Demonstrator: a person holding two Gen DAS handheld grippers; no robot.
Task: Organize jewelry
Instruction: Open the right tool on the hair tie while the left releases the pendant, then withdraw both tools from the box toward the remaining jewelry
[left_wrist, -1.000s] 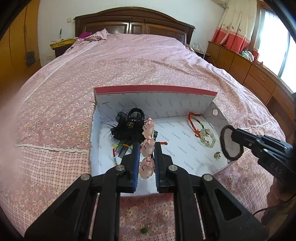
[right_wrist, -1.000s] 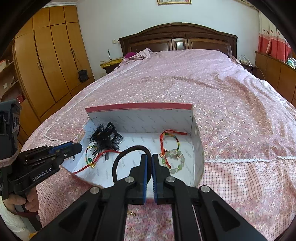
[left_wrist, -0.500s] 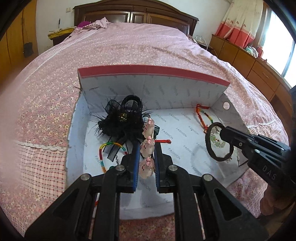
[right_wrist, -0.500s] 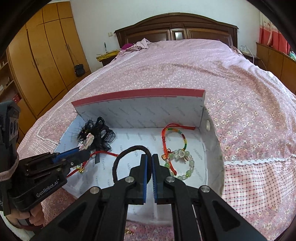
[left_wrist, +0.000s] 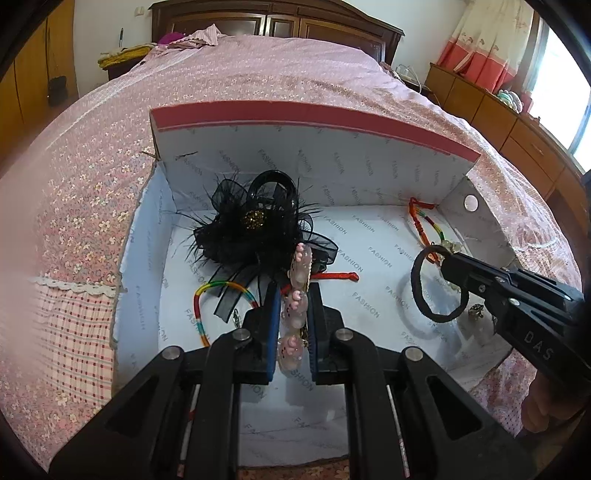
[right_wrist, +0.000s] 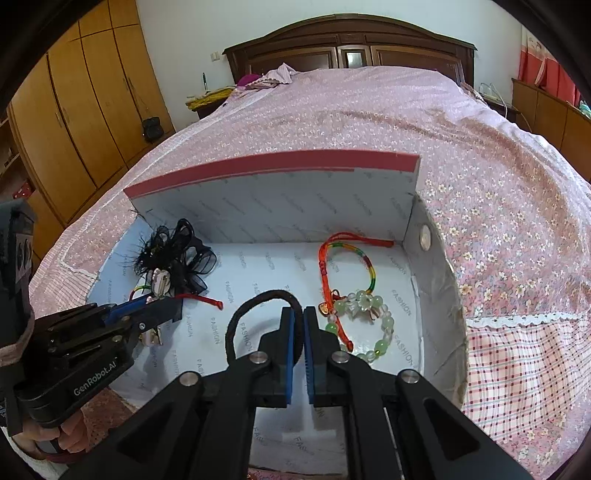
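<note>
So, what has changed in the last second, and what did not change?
Both grippers moved forward and down over the open box. The left gripper keeps the pink bead string, the right gripper keeps the black hair tie; nothing was released. The black feather bow, the green bead bracelet and the cord bracelets stayed in place.

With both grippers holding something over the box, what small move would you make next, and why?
Probably lower the right gripper slightly and open it: its black hair tie already hangs over a bare part of the box floor, apart from the bead bracelet and the black bow.
</note>
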